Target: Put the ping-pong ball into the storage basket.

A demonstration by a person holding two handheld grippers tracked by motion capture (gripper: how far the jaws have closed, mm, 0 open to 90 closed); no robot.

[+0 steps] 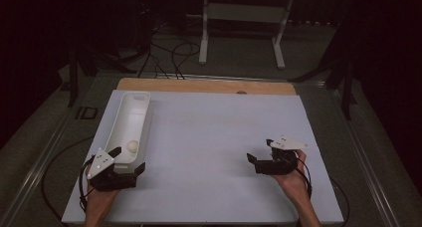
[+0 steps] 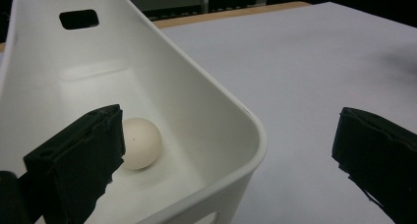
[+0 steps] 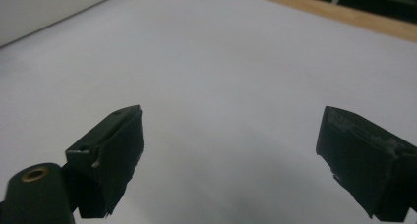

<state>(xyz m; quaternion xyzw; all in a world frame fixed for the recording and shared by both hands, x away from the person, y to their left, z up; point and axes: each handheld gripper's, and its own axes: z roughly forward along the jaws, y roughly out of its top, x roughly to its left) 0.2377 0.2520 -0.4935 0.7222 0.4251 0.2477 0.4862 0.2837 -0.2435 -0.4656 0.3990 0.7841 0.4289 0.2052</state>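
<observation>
- Counting across the views gives one white bin, one pale ball inside it, two tools and one white tabletop.
- Left tool sits at the bin's near end with its jaws wide apart, one over the bin's inside and the other outside, over the tabletop, so that they straddle the near corner of the wall; it holds nothing.
- Right tool is well apart from the bin, over the right part of the tabletop, jaws spread and empty.
- High view shows both hands, the whole bin and a wooden edge at the far side of the tabletop.
- Left gripper view adds the handle slot in the bin's far wall and the ball lying on the bin floor just beside the left jaw; whether they touch cannot be told.
- Right gripper view shows bare tabletop between its jaws.
- Bin's long axis runs from the near edge toward the far edge, tilted slightly; its open top faces up.
</observation>
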